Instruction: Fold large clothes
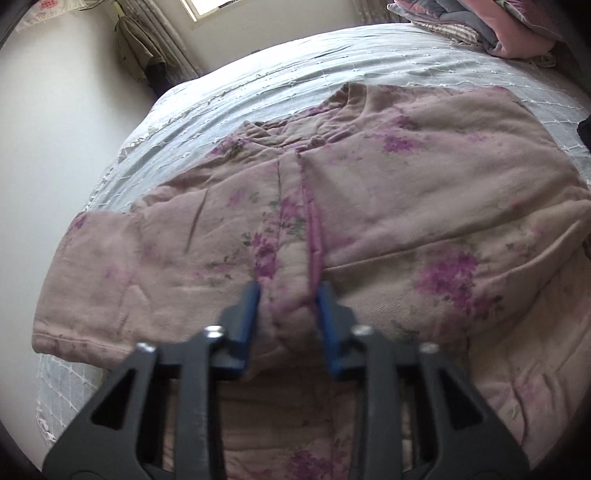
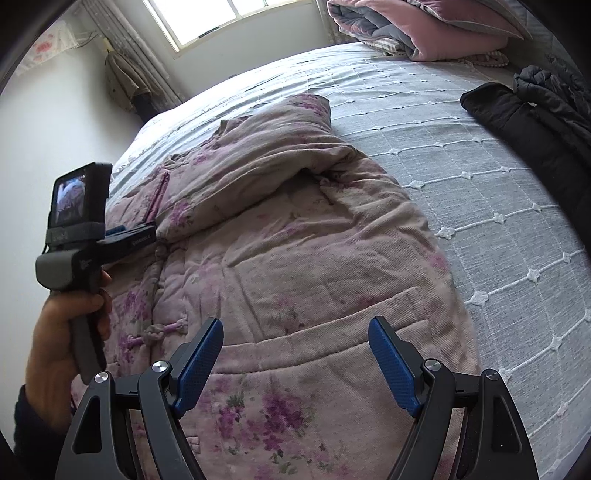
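**Padded floral jacket on bed: left tool pinching front edge, right tool spread above it**

The pink floral padded jacket [image 1: 369,206] lies spread on the bed, front side up, its collar toward the window. In the left wrist view a raised ridge of its front opening runs from centre down to 6 o'clock. One sleeve extends toward 9 o'clock, the other toward 3 o'clock. In the right wrist view the near sleeve is folded across the body, and knotted fabric fasteners [image 2: 159,330] show at 8 o'clock.

The left gripper [image 1: 290,295] has its blue pads pressed against both sides of that ridge, pinching the padded edge. The right gripper [image 2: 295,332] hangs over the jacket's lower panel, fingers spread wide, nothing between them.

A hand [image 2: 62,332] at 8 o'clock grips the left tool's handle.

The pale blue bedspread [image 2: 461,206] lies beneath. A dark jacket [image 2: 535,122] rests at 2 o'clock; folded quilts [image 2: 424,29] sit at 12 to 1 o'clock.
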`<state>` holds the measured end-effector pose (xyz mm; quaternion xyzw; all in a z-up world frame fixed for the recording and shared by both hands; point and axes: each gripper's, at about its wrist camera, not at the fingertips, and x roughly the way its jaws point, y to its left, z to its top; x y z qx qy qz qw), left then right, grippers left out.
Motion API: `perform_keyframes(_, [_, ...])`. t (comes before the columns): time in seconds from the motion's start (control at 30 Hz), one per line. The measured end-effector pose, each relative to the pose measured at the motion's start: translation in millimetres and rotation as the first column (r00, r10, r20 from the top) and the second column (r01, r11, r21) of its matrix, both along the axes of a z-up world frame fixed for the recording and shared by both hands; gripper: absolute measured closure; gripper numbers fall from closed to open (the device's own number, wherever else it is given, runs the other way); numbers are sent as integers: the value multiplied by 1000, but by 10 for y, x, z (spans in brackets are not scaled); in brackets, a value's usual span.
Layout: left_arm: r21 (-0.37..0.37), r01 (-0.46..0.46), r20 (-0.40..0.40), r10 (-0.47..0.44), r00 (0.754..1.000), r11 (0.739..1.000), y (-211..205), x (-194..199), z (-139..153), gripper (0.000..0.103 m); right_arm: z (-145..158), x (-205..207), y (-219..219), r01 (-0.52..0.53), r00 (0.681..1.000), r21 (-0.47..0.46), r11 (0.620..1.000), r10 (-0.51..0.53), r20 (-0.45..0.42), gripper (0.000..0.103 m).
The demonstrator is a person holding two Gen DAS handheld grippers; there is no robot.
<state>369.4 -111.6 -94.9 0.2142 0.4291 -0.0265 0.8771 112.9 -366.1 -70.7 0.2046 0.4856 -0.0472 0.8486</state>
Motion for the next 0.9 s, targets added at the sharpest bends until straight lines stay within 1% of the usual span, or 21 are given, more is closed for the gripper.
perform_keyframes(0.07, [-3, 14, 22, -14, 1000, 1000, -9, -24, 133, 76, 7, 0, 13, -5, 1000, 0, 1000, 5, 4, 21])
perform_keyframes(0.13, [-38, 11, 70, -9, 998, 999, 28, -38, 366, 77, 4, 3, 16, -7, 1000, -2, 1000, 7, 3, 21])
perform_keyframes(0.17, [-86, 8, 98, 1, 995, 996, 71, -45, 561, 78, 2, 2, 9, -5, 1000, 0, 1000, 5, 3, 21])
perform_keyframes(0.2, [-122, 5, 108, 9, 994, 992, 104, -49, 681, 78, 0, 1, -1, -1, 1000, 6, 1000, 1, 3, 21])
perform_keyframes(0.23, [-197, -2, 118, 26, 993, 980, 163, -42, 890, 78, 0, -1, -13, 4, 1000, 12, 1000, -4, 3, 21])
perform_keyframes(0.27, [-250, -6, 123, 38, 992, 968, 199, -39, 1027, 79, 5, -3, -24, 7, 1000, 18, 1000, -7, 4, 21])
perform_keyframes(0.3, [-322, -8, 128, 51, 990, 947, 237, -40, 1204, 79, 10, -6, -34, 10, 1000, 25, 1000, -10, 8, 21])
perform_keyframes(0.33, [-368, -6, 132, 58, 990, 930, 255, -49, 1304, 79, 16, -9, -39, 11, 1000, 31, 999, -11, 12, 21])
perform_keyframes(0.4, [-488, 27, 152, 55, 987, 872, 238, -126, 1576, 79, 22, -11, -47, 13, 1000, 38, 999, -14, 17, 21])
perform_keyframes(0.47, [-566, 65, 175, 43, 984, 822, 169, -238, 1725, 79, 17, -7, -62, 18, 1000, 38, 999, -18, 18, 21])
perform_keyframes(0.5, [-606, 85, 183, 35, 982, 791, 104, -300, 1778, 79, 16, -9, -69, 23, 1000, 39, 999, -23, 18, 21])
perform_keyframes(0.53, [-630, 94, 183, 30, 983, 771, 45, -351, 1790, 79, 19, -13, -78, 27, 999, 43, 999, -28, 22, 21])
perform_keyframes(0.57, [-661, 100, 175, 24, 984, 743, -42, -380, 1793, 79, 23, -14, -82, 30, 999, 45, 999, -31, 26, 21])
perform_keyframes(0.63, [-698, 100, 149, 8, 989, 709, -247, -377, 1726, 79, 37, -22, -105, 38, 999, 49, 998, -40, 33, 21])
perform_keyframes(0.7, [-715, 100, 128, -11, 992, 691, -426, -330, 1618, 81, 46, -31, -149, 54, 998, 50, 997, -56, 38, 21])
perform_keyframes(0.73, [-727, 84, 100, -16, 995, 682, -550, -278, 1499, 82, 43, -34, -171, 61, 997, 52, 997, -63, 38, 21])
perform_keyframes(0.77, [-730, 72, 79, -21, 997, 680, -620, -230, 1391, 83, 37, -35, -205, 73, 997, 57, 996, -75, 36, 21])
perform_keyframes(0.8, [-728, 56, 51, -27, 998, 683, -717, -163, 1238, 83, 29, -37, -235, 82, 996, 62, 995, -84, 33, 21])
perform_keyframes(0.83, [-723, 44, 31, -32, 999, 690, -764, -119, 1107, 85, 23, -35, -255, 89, 995, 66, 994, -91, 31, 21])
perform_keyframes(0.87, [-709, 23, -7, -39, 999, 705, -863, -50, 908, 92, 12, -36, -290, 101, 994, 71, 992, -103, 26, 21])
perform_keyframes(0.9, [-704, 10, -34, -48, 998, 710, -908, -19, 745, 94, 11, -36, -307, 108, 994, 75, 991, -110, 22, 21])
